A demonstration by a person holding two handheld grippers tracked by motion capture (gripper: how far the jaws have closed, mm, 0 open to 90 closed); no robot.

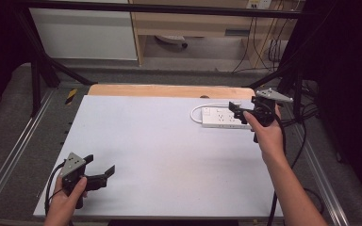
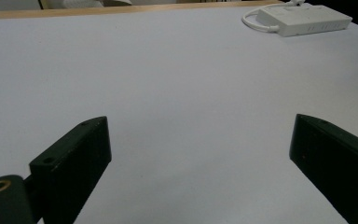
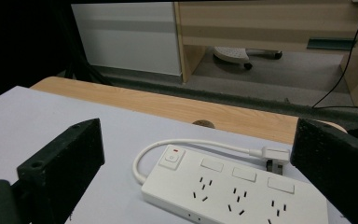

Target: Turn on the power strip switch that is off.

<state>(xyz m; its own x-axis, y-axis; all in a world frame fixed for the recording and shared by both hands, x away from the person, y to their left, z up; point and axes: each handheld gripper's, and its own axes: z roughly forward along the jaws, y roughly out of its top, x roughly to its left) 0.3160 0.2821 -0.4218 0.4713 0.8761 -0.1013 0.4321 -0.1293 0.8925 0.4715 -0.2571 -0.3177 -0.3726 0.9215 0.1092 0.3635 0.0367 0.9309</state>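
A white power strip [image 1: 221, 117] lies at the far right of the white table, its cord looped back with the plug [image 3: 274, 155] resting beside it. In the right gripper view the power strip [image 3: 235, 191] sits just ahead, between the wide-apart jaws. My right gripper [image 1: 239, 112] hovers open over the strip's right end, with nothing between its jaws. Near the front left corner my left gripper [image 1: 100, 167] is open just above the table and holds nothing. Far off at the upper right of the left gripper view lies the power strip [image 2: 303, 19].
The white table top [image 1: 160, 150] has a wooden strip [image 1: 169, 91] along its far edge. A black frame surrounds the table, with cables [image 1: 306, 117] trailing at the right. Beyond stand a desk and a white cabinet on the floor.
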